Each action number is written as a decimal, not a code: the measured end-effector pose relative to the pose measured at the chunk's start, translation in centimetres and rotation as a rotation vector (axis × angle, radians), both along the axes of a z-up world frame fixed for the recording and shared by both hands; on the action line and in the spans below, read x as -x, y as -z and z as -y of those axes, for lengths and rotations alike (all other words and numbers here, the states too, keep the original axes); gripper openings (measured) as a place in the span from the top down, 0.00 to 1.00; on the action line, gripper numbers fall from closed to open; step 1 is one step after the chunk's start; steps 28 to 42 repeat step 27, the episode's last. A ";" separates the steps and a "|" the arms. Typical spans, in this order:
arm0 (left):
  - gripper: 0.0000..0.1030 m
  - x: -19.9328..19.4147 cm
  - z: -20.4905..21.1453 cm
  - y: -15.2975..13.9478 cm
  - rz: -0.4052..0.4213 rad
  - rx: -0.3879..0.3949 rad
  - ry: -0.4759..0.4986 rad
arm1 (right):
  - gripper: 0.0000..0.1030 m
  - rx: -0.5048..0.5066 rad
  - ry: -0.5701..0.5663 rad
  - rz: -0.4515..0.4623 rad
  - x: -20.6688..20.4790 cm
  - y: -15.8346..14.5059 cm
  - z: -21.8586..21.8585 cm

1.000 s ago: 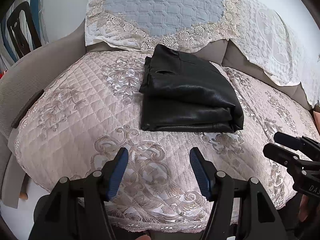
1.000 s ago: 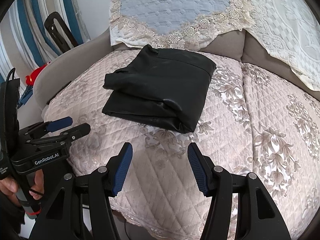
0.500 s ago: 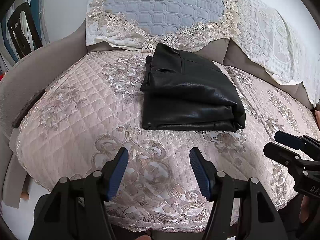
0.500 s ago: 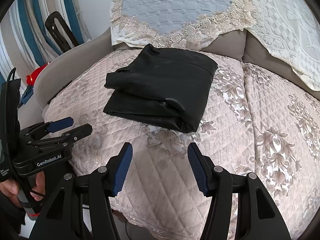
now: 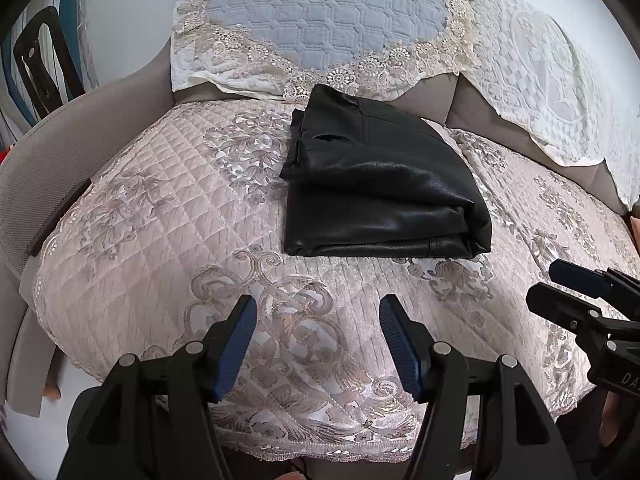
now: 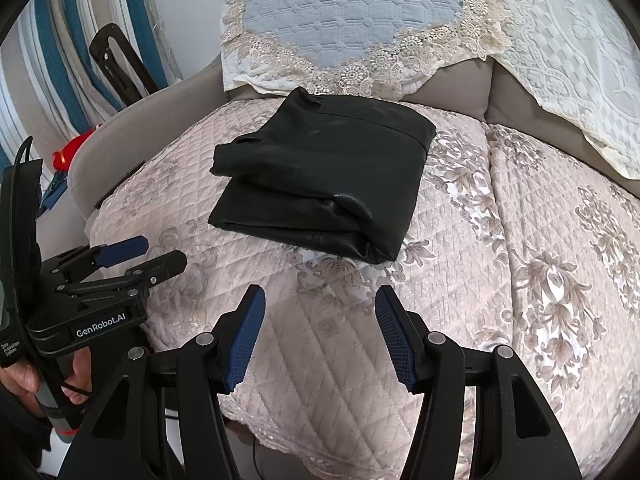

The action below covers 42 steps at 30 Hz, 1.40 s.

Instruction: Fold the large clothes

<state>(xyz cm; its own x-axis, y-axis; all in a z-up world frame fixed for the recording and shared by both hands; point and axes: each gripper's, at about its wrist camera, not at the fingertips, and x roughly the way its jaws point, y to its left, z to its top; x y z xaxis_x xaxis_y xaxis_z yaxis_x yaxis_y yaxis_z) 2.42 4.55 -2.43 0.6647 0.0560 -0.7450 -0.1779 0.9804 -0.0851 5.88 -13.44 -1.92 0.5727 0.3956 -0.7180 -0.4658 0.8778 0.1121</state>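
On the sofa seat, black leather trousers [image 5: 380,184] lie folded into a compact stack, near the backrest.

Nothing has shifted over the last second: the left gripper [image 5: 316,344] and right gripper [image 6: 318,334] hover short of the stack, jaws apart and empty, so the folding looks finished. A quilted pink cover [image 5: 160,240] dresses the seat; a lace-edged blue throw [image 6: 352,12] drapes the backrest, with striped curtains [image 6: 52,52] beyond.

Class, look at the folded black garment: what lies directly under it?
The black garment rests on the quilted pink sofa cover, whose floral pattern shows all around it. The patch beneath the garment is covered, so its pattern cannot be seen.
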 end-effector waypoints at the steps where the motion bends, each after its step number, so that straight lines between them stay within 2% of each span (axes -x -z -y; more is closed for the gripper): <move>1: 0.36 0.0 0.0 0.0 -0.001 -0.002 0.002 | 0.44 -0.002 0.002 -0.001 0.0 0.0 0.0; 42: 0.36 -0.1 1.1 0.0 -0.010 -0.030 0.000 | 0.44 -0.033 0.037 -0.003 0.5 0.3 0.8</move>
